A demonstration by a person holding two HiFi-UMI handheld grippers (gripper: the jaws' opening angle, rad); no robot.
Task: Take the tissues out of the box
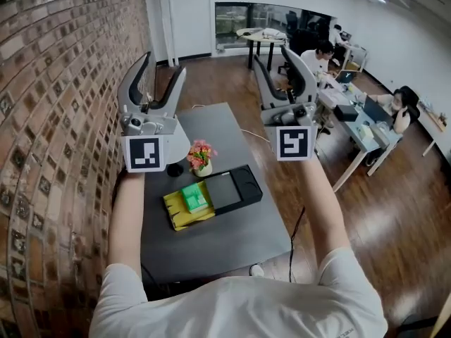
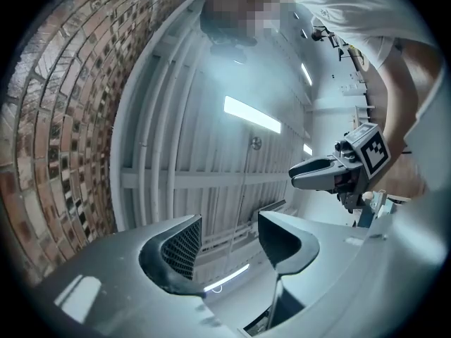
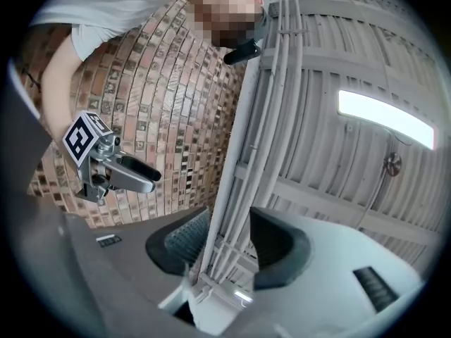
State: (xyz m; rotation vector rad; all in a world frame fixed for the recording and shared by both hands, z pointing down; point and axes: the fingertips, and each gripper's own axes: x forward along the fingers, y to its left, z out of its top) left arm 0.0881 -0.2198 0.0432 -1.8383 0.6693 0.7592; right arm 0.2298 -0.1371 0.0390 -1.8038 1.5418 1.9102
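Your left gripper and right gripper point upward, fingers apart and holding nothing. On the counter, the green tissue box sits on a yellow cloth, just beside a black tray.

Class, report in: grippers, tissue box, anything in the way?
Left gripper and right gripper open, empty, raised. Green box on yellow cloth, untouched. Flower pot close by.
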